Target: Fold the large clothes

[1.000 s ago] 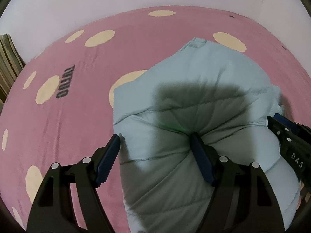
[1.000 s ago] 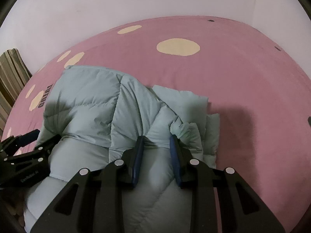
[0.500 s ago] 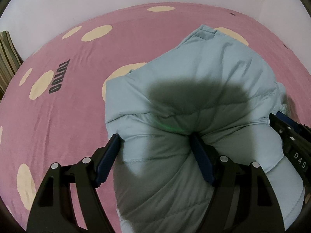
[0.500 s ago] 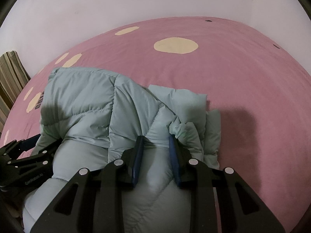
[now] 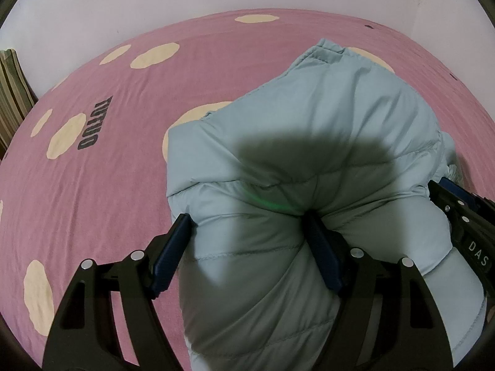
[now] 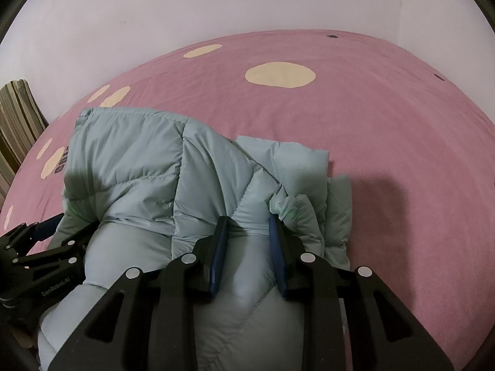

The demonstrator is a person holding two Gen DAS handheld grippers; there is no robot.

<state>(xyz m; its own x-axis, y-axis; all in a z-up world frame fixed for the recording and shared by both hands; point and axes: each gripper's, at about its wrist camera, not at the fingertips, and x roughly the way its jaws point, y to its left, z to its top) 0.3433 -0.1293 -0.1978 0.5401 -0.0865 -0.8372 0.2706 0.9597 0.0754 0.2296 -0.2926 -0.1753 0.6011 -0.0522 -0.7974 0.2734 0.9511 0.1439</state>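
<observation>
A pale blue-green quilted puffer jacket lies bunched on the pink bed sheet. My left gripper stands wide, its blue pads pressed into a thick bulge of the jacket's left side. In the right wrist view the jacket lies folded over itself, with a flat padded part beneath at the right. My right gripper is shut on a narrower ridge of the jacket. Each gripper shows at the edge of the other's view: the right gripper and the left gripper.
The pink sheet carries cream spots and dark lettering. A white wall runs behind the bed. A striped fabric object stands at the bed's left edge. Bare sheet stretches to the left of and beyond the jacket.
The jacket's far part has slid away from me over the sheet and covers more of the cream spots. Both grips look unchanged.
</observation>
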